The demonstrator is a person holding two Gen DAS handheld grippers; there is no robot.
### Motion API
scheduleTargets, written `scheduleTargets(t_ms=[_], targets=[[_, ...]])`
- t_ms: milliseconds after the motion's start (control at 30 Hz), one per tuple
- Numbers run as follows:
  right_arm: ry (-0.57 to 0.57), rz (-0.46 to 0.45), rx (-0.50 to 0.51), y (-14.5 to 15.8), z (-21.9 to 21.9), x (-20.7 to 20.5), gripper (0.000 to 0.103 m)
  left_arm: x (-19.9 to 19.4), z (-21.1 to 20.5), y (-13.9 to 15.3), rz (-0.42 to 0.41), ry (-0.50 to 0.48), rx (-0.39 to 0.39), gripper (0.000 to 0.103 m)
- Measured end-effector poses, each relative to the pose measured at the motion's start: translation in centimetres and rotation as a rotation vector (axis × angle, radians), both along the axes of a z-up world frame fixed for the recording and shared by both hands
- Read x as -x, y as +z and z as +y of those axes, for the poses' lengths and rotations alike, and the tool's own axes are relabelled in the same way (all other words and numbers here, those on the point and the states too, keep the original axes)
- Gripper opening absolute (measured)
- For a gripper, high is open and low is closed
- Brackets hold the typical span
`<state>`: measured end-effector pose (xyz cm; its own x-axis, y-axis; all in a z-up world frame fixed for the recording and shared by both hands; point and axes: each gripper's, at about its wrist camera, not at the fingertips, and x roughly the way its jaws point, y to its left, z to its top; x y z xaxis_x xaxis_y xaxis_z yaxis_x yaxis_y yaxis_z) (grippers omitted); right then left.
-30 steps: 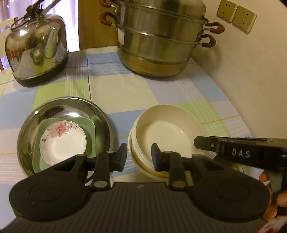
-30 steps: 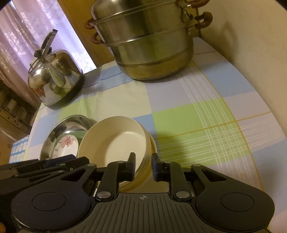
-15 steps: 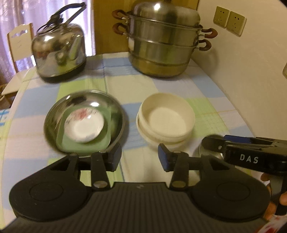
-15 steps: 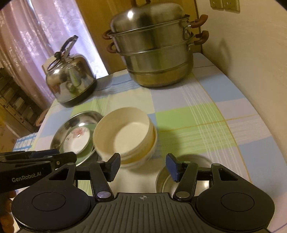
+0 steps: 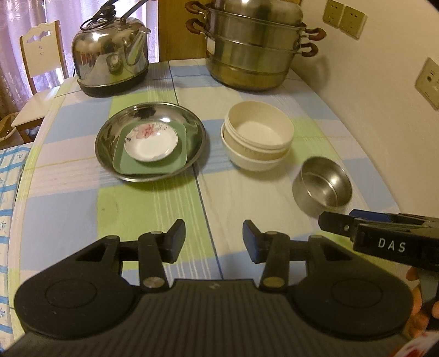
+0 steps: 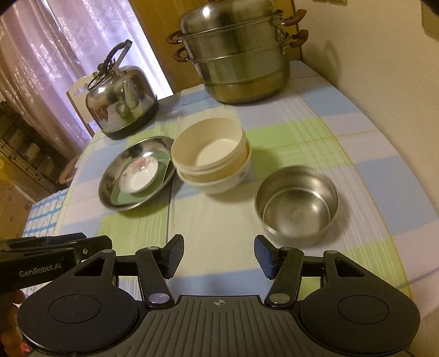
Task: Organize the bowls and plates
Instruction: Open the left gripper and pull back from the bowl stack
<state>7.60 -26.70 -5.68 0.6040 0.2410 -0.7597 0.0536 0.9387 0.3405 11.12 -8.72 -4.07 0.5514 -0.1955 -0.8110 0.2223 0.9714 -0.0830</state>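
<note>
Showing wall sockets [image 5: 344, 17] only leftward — both grippers' jaws spread, empty.

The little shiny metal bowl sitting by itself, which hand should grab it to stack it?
Probably the right. The small steel bowl sits just ahead of the right gripper, whose jaws are open and empty. From the left gripper it lies far off to the side, beyond the cream bowls.

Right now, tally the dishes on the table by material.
Steel: 2, the round steel plate and the small steel bowl
Cream: 2, the nested cream bowls
Green: 1, the square green plate
Floral white: 1, the saucer
Total: 6
</note>
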Motion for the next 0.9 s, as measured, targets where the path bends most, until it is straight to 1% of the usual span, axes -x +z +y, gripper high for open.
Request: scheduleTargets(t_ms=[200,467,900], targets=[[-0.027,0.020,0.004,0.4,2.4,2.9,0.057,2.3,1.7,0.0,0.015,-0.042,-0.010,0.043],[-0.058,0.054,0.008,0.3,5.3,5.6,0.057,4.6,4.1,-0.3,0.029,-0.082,-0.014,0.043],[-0.089,0.065,0.035,0.5,8.0,7.4,0.057,6.2,6.5,0.0,0.015,-0.109,0.011,0.043]])
